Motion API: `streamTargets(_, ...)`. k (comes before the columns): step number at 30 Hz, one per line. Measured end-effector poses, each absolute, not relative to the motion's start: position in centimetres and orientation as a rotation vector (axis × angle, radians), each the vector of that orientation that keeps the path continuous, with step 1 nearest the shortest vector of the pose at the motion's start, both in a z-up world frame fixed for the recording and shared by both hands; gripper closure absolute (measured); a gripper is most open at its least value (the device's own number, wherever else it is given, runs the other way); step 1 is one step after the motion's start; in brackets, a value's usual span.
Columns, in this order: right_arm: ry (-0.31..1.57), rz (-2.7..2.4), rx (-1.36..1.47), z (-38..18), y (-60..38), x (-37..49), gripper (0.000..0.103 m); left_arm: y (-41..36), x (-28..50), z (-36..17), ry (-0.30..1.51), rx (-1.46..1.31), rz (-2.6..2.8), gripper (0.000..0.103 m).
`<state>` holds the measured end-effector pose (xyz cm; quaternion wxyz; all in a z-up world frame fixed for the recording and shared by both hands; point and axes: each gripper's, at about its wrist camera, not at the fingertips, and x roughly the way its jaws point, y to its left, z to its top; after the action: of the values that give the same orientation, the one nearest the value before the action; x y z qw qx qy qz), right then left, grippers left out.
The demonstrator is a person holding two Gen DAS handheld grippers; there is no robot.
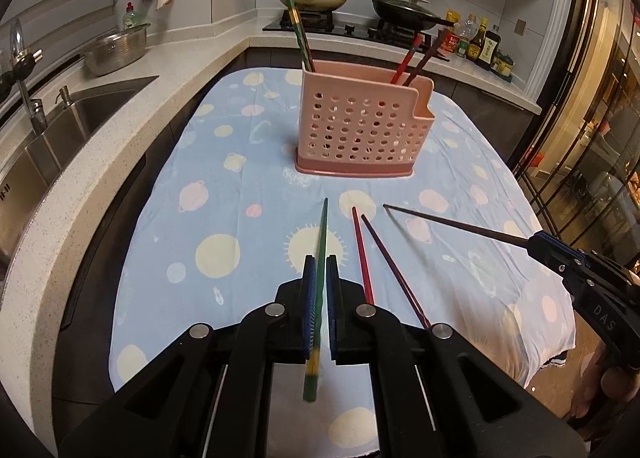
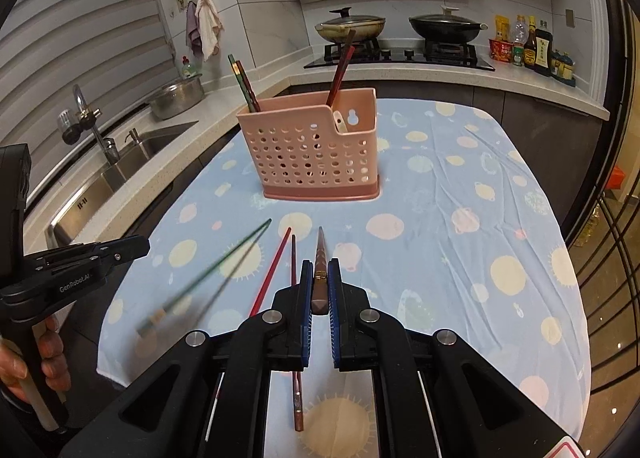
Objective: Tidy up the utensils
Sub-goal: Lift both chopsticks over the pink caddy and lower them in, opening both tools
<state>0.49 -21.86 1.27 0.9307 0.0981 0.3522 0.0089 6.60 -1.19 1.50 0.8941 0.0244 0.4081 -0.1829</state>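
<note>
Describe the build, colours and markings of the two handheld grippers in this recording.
Both are matte black plastic with linked arms joined by round silver pivot pins. The left gripper and right gripper each have two fingers faced with ribbed blue pads. Seen from the side, the left one bears white "GenRobot.AI" lettering and a pale handle; the right one shows white letters "DAS". No cables or sleeves are visible.

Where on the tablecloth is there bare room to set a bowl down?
Free: the cloth right of the pink holder, out to the table's edge. Crowded: the strip in front of the holder, where the red chopstick and purple chopstick lie and both grippers work.
</note>
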Motion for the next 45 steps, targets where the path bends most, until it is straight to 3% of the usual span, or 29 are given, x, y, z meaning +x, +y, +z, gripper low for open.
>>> streamTargets(6,0.661,0.023,0.202,3.4,-22.4,1.4,0.096,-1.6,7.7,3.2,0.803,0.045,-0.380,0.098)
streamTargets(11,0.660,0.024,0.201,3.5,-22.2,1.2,0.096,-1.4,7.5,1.1,0.864,0.054,-0.380,0.096)
streamTargets(15,0.684,0.028,0.210,2.8,-22.0,0.6,0.096,-0.8,6.6,-2.4,0.965,0.060,-0.371,0.084)
streamTargets(22,0.712,0.030,0.215,2.1,-21.5,-0.2,0.096,0.1,5.2,-7.3,1.111,0.055,-0.361,0.074)
streamTargets(32,0.735,0.029,0.215,1.6,-21.2,-0.5,0.096,0.5,4.7,-9.9,1.160,0.061,-0.349,0.076)
streamTargets(35,0.734,0.028,0.217,1.6,-21.2,-0.5,0.096,0.6,4.6,-9.9,1.161,0.059,-0.351,0.092)
streamTargets(37,0.733,0.028,0.215,1.6,-21.2,-0.5,0.096,0.7,4.8,-9.8,1.163,0.055,-0.353,0.094)
streamTargets(45,0.688,0.028,0.217,3.0,-21.5,-0.6,0.096,0.7,5.2,-5.1,1.046,0.042,-0.370,0.096)
